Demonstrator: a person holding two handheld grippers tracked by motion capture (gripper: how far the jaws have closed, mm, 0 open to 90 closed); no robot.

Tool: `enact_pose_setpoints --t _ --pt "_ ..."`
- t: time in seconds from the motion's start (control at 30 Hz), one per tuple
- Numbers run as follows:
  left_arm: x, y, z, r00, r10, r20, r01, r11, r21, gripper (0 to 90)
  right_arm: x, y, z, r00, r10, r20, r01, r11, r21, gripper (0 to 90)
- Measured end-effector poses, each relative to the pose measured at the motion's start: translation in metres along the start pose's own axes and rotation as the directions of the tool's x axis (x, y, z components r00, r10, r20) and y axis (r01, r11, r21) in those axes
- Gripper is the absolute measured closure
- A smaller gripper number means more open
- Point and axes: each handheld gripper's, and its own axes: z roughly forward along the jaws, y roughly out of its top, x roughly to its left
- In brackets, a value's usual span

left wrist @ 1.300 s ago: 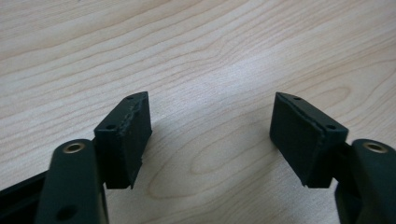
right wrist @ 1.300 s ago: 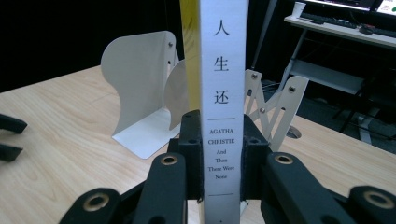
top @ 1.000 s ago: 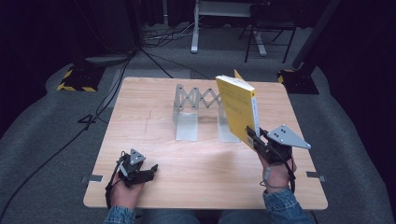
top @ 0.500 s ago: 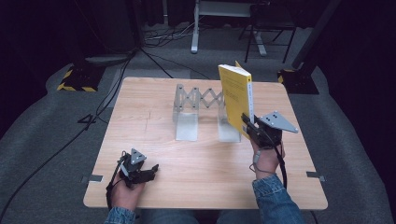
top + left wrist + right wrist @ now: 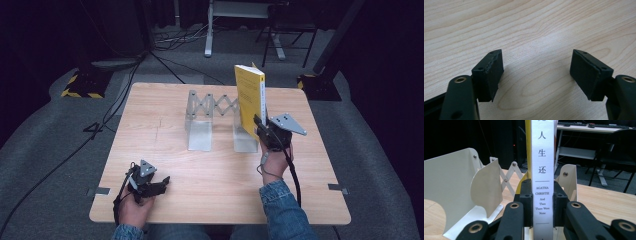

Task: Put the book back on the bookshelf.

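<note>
With the right gripper [image 5: 262,127] clamped on the yellow paperback's [image 5: 248,100] spine above the expanding bookend rack's [image 5: 210,122] right plate (left gripper [image 5: 159,184] spread, idle on the table [image 5: 165,125]): risk of tipping if released tilted.

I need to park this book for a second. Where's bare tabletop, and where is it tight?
Free: the wide wood strip between the left gripper and the right forearm, in front of the expanding rack, and the table's left part beside the rack. Tight: the right end plate, where the right gripper holds the yellow book upright.
</note>
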Motion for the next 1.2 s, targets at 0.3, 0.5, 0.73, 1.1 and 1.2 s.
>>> enact_pose_setpoints --t 0.3,0.5,0.73,1.1,1.2 --pt "0.0 0.0 0.0 1.0 -0.004 0.0 0.004 1.0 0.0 27.1 -0.001 -0.008 0.013 0.9994 0.029 0.02 -0.029 0.999 0.012 76.4" --pt "0.0 0.0 0.0 1.0 -0.003 -0.002 0.003 1.0 0.001 27.1 0.0 -0.011 0.016 0.9993 0.031 0.023 -0.031 0.999 0.015 76.2" --pt "0.0 0.001 0.001 1.0 -0.005 -0.002 0.005 1.0 0.001 27.0 0.002 -0.016 0.018 0.9995 0.026 0.019 -0.026 0.999 0.04 75.8" --pt "0.0 0.001 0.001 1.0 -0.004 -0.004 0.004 1.0 0.001 27.0 0.01 -0.038 0.024 0.9998 0.007 -0.016 -0.004 0.99 0.14 74.5" --pt "0.0 0.001 0.001 1.0 -0.004 -0.004 0.004 1.0 0.001 27.0 0.013 -0.043 0.026 0.9997 0.003 -0.024 0.001 0.987 0.161 74.1"
